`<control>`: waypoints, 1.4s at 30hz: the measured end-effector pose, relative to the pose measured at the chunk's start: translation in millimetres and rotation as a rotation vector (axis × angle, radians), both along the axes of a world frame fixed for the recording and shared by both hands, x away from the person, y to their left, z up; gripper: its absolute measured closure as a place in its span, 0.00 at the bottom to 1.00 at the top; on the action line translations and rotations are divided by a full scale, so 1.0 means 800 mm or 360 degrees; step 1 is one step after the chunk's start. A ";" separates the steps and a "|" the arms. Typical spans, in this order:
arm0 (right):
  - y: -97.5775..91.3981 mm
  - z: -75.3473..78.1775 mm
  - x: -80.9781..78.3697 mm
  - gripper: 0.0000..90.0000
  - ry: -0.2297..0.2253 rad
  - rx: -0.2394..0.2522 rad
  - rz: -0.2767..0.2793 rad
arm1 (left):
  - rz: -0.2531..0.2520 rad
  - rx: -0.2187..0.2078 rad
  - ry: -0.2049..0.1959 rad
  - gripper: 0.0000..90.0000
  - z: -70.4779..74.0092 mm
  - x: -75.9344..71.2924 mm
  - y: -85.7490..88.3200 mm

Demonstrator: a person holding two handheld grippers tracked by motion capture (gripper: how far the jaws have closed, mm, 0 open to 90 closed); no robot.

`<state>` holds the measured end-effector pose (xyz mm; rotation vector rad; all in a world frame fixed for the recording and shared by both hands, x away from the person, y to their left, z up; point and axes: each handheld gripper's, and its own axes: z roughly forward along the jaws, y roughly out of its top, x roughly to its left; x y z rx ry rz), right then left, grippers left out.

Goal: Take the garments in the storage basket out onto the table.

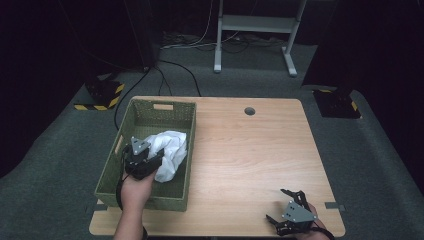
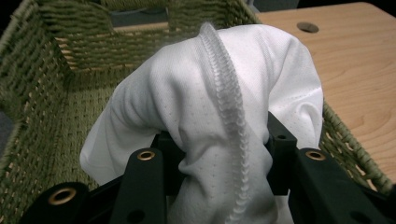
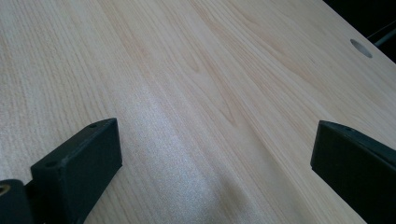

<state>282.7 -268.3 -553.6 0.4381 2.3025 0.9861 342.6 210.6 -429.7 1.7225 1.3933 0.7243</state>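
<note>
Basket (image 1: 131, 131) first: it's a green woven one with cut-out handles, sitting on the left part of the wooden table (image 1: 250, 155) in the high view, its long side running up the frame. Inside it is one thing, a crumpled white cloth (image 1: 170, 150), bunched toward the basket's right wall and lower half. The rest of the basket floor, up toward the top of the frame, is bare weave.

Left gripper (image 1: 150, 161) is down in the basket and clamped on that cloth. In the left gripper view the white fabric (image 2: 205, 107) is pinched between the two black jaws and drapes up and over them, with a ribbed seam running down the middle, and the basket walls (image 2: 42, 98) sit behind and to both sides.

Right gripper (image 1: 289, 212) sits at the lower right of the high view, over bare table, well apart from the basket. Its jaws are spread wide with nothing between them, just wood grain (image 3: 205, 107).
</note>
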 end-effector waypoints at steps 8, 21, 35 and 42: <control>0.000 0.000 0.000 0.02 0.0008 0.0002 -0.0002 | 0.0006 -0.0022 -0.0113 0.67 0.002 -0.016 -0.005; 0.000 0.000 0.001 0.02 0.0001 -0.0002 -0.0012 | 0.0070 -0.0060 -0.0197 0.67 0.007 -0.024 -0.001; 0.000 0.000 0.001 0.01 0.0008 0.0000 -0.0023 | 0.0094 -0.0056 -0.0316 0.67 0.022 -0.041 -0.007; 0.000 0.000 0.001 0.02 0.0004 -0.0001 -0.0024 | 0.0106 -0.0012 -0.0397 0.67 0.033 -0.049 -0.013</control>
